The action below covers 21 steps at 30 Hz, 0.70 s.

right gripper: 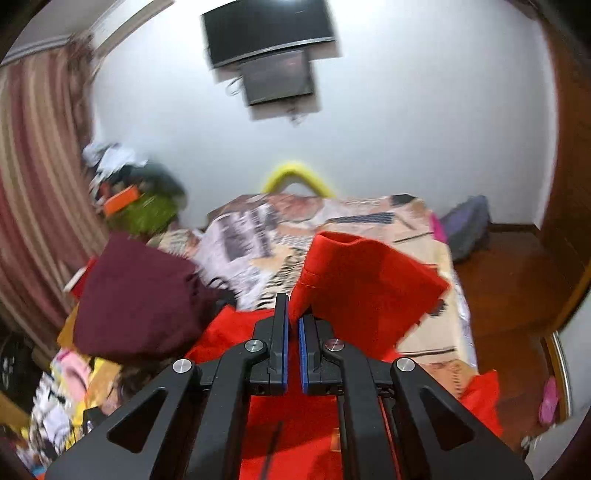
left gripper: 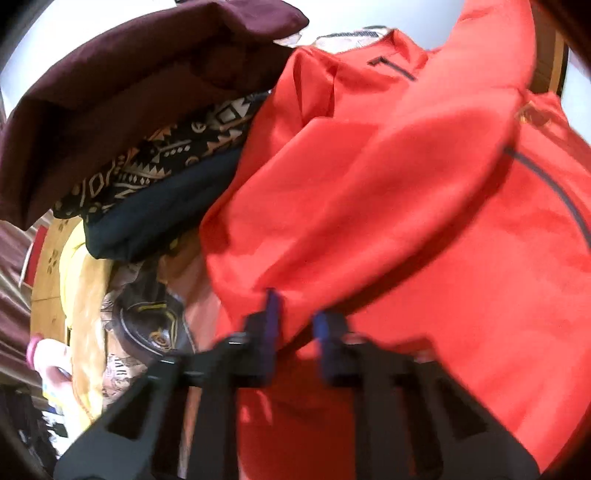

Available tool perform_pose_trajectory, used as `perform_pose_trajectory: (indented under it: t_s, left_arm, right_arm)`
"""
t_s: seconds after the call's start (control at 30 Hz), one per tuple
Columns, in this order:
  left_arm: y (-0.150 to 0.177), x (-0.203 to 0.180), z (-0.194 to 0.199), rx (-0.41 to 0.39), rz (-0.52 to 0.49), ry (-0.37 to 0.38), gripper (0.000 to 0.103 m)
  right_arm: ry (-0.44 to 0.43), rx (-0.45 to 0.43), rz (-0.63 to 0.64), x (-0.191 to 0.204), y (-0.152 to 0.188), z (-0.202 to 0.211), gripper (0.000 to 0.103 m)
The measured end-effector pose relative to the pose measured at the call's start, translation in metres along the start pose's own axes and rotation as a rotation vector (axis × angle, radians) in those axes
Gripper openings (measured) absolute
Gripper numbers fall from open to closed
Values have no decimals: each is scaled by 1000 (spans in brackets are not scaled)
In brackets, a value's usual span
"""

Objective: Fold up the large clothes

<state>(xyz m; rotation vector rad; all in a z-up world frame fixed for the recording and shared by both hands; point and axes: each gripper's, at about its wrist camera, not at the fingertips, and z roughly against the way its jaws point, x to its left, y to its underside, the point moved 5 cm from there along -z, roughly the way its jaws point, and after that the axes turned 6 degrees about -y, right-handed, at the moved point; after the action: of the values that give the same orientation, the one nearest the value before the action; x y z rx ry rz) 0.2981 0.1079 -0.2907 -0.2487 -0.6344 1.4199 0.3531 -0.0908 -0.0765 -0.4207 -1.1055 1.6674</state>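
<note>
A large red garment (left gripper: 388,206) with dark zippers fills the left wrist view. My left gripper (left gripper: 297,317) is closed on a fold of its lower edge, with red cloth between the blue pads. In the right wrist view my right gripper (right gripper: 293,310) is shut on the hemmed end of the red garment's sleeve (right gripper: 362,280), which stands up above the fingers. More of the red garment (right gripper: 295,417) lies under the right gripper on the bed.
A maroon cloth (left gripper: 129,96) lies on a stack with a black patterned cloth (left gripper: 166,162) to the left; the maroon cloth also shows in the right wrist view (right gripper: 140,295). The bed has a patterned sheet (right gripper: 295,229). Wooden floor (right gripper: 517,295) lies to the right. A screen (right gripper: 269,33) hangs on the wall.
</note>
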Motion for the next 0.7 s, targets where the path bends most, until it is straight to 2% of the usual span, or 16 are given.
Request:
perform_pose_trajectory:
  t_s: [0.1, 0.23, 0.33, 0.53, 0.7]
  left_arm:
    - [-6, 12, 10, -32, 82, 17, 2]
    - [-2, 33, 25, -53, 158, 42, 1]
    - [7, 38, 30, -40, 171, 36, 1]
    - [34, 33, 13, 29, 168, 35, 1]
    - [48, 26, 6, 61, 169, 30, 1]
  right_arm:
    - [15, 6, -49, -18, 13, 7, 4]
    - [31, 59, -88, -38, 46, 10, 4]
    - [31, 119, -127, -60, 79, 14, 4]
    - [53, 277, -219, -97, 157, 14, 4]
    - [61, 357, -283, -116, 200, 23, 4]
